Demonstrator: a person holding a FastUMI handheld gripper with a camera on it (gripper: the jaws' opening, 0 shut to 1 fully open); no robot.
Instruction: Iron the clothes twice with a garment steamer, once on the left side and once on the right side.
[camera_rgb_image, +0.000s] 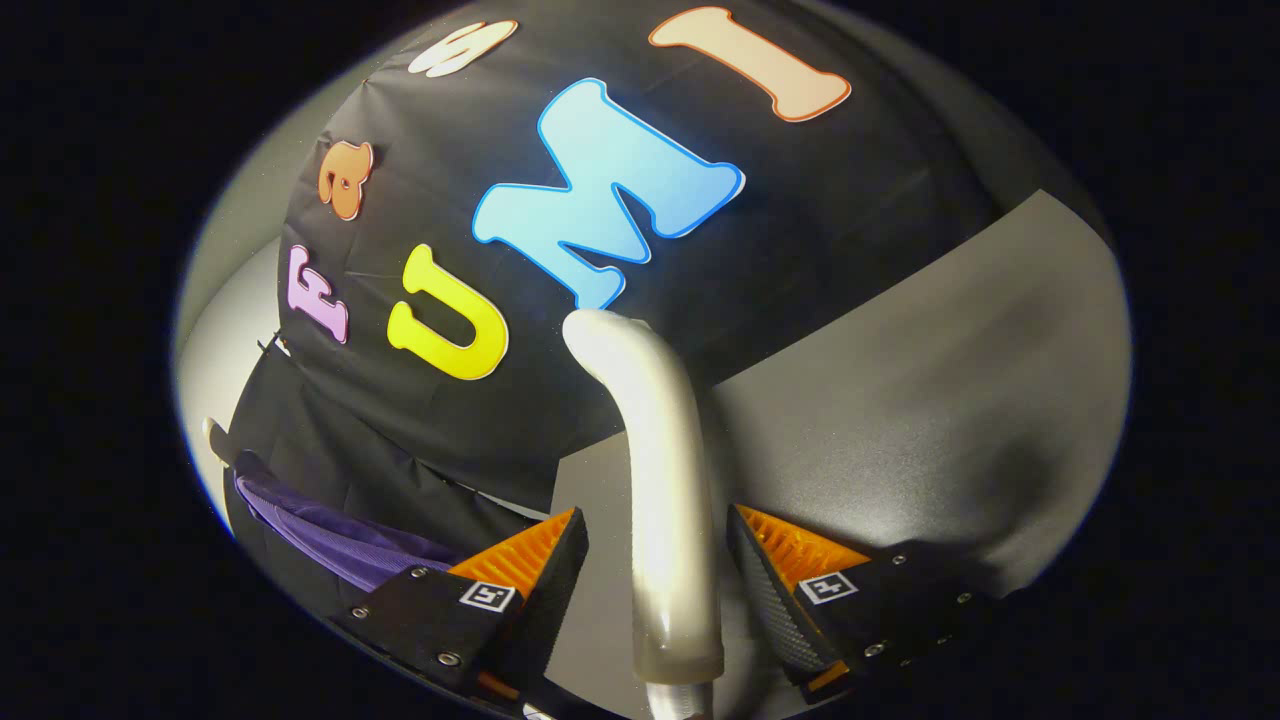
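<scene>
A silvery-white garment steamer (660, 470) rises between the fingers of my gripper (660, 525), and its curved head reaches up in front of the booth's black cloth. The fingers are closed in on its handle from both sides, so the gripper is shut on it. The whole view is tilted. Beyond the left finger, low against the black cloth, hangs a purple garment (340, 545); I see only a strip of it. A pale hanger end (216, 437) sticks out just above the garment. The steamer head is off to the right of the garment and apart from it.
A grey tabletop (900, 400) spreads beyond the right finger and slopes up to the black cloth wall (820, 220). A pale wall (225, 330) shows to the left of the cloth, above the garment.
</scene>
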